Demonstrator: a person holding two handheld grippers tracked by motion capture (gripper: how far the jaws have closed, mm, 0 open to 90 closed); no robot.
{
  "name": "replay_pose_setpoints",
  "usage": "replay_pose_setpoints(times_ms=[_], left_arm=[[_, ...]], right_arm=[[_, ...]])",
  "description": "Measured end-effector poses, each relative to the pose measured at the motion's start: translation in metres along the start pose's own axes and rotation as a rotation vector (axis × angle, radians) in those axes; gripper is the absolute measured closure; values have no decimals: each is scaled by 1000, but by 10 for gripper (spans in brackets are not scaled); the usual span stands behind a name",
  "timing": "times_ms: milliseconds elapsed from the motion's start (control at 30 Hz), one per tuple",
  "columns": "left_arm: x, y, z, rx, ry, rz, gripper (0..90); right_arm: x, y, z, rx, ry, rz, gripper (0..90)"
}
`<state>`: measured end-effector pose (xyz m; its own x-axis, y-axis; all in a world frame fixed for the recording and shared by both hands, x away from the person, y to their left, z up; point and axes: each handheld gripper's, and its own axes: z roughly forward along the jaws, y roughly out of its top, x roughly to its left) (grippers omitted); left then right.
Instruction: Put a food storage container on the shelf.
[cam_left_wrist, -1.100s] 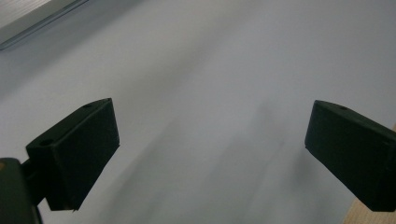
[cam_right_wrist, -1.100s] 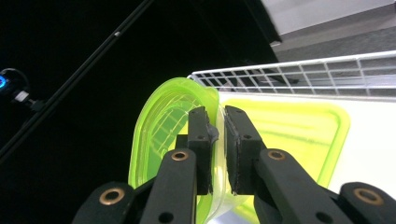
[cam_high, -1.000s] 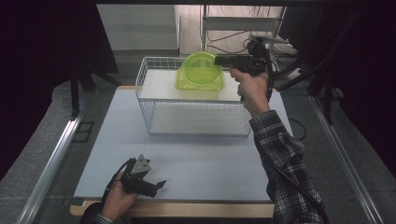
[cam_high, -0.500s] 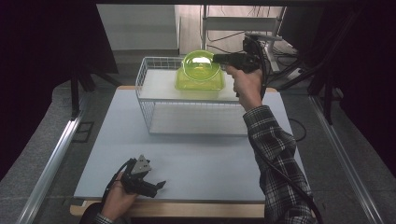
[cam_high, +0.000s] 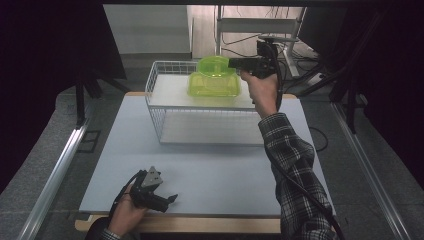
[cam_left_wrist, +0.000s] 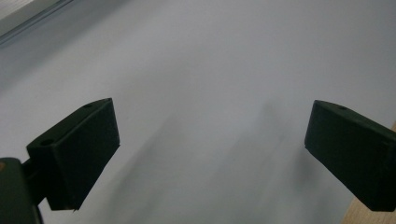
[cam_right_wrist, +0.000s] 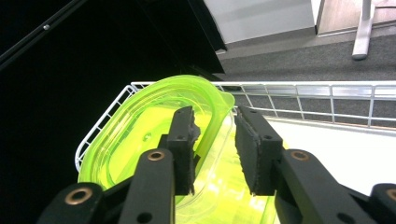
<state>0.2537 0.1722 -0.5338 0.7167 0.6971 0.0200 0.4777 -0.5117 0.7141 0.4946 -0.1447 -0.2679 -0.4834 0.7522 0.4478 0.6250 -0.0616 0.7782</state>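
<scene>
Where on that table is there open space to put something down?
Bare mat lies between the wire basket and the left gripper, and along the basket's left. The basket's back is crowded: green containers and the right gripper.

We see a pale grey table (cam_high: 210, 165) with a wooden edge showing along its near side. Toward its far edge stands a white wire basket (cam_high: 165, 120), resting directly on the top. At the near left corner the left hand-held gripper (cam_high: 167, 200) rests on the table in a hand, its jaws spread wide over bare surface. The rest of the top around the basket is plain grey.
</scene>
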Motion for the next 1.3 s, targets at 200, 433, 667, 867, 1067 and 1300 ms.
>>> replay_pose_setpoints(times_ms=[200, 433, 667, 867, 1067, 1300], left_arm=[[0, 0, 0, 1, 1, 2, 31], [0, 0, 1, 8, -2, 6, 31], [-1, 0, 1, 10, -3, 11, 31], [-1, 1, 0, 5, -2, 8, 31], [0, 1, 0, -4, -8, -7, 30], [1, 1, -1, -8, -15, -19, 31]], right_arm=[[0, 0, -2, 13, 14, -38, 518], [2, 0, -9, 16, 34, -101, 394], [6, -4, -18, 8, 15, -177, 291], [8, -9, -23, 5, 13, -219, 235], [10, -18, -29, 15, 32, -265, 176], [14, -29, -32, 29, 49, -294, 140]])
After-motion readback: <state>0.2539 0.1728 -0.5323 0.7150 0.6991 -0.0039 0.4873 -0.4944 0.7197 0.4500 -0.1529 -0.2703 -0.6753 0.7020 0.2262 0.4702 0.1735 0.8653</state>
